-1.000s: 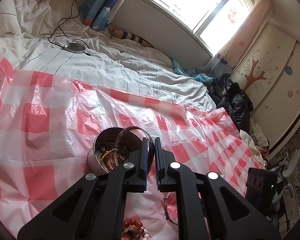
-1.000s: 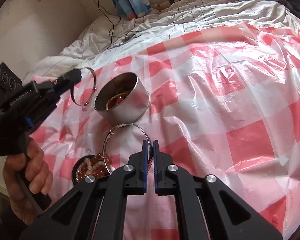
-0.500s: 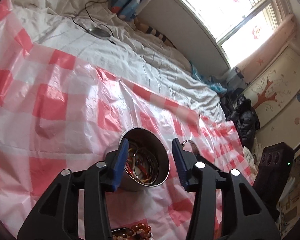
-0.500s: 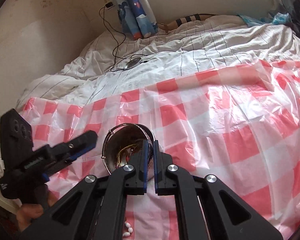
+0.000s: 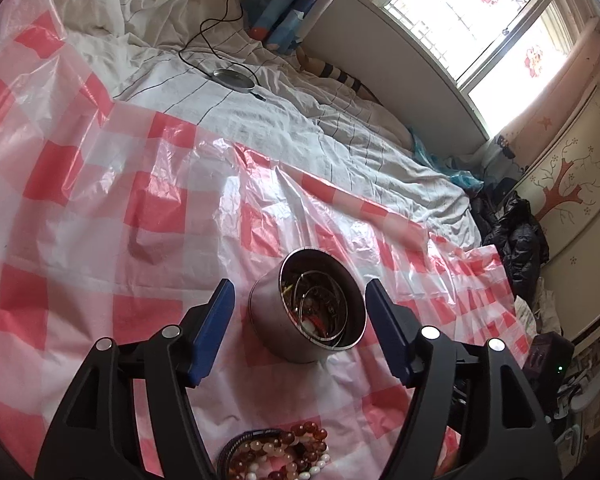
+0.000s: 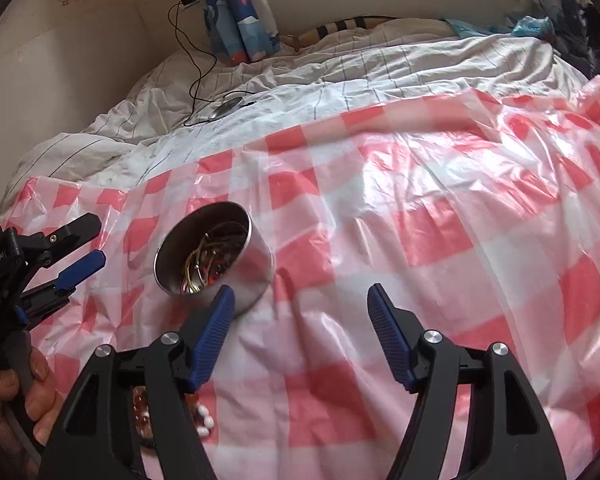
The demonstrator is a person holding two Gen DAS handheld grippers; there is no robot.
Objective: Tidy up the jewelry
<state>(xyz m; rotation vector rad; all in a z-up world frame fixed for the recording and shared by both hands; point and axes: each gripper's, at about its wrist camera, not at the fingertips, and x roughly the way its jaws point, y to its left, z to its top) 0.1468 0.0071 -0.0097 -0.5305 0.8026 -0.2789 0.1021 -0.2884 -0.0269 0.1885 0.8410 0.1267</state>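
A round metal tin stands on the pink checked plastic sheet, with thin metal bangles and other jewellery inside. My left gripper is open and still opening, its blue pads apart from the tin on either side in this view. A pile of brown and white beaded bracelets lies beneath it. My right gripper is also opening, with nothing between its jaws. The tin sits just beyond its left finger. My left gripper shows at the left edge, held by a hand.
White striped bedding lies beyond the sheet, with a black cable and a round disc. Blue rolled fabric leans at the wall. A window, a painted wardrobe and dark clothes are to the right.
Both grippers went from shut on thin bangles to open. The bangles now lie in the tin. The right gripper has drawn back to the tin's right.
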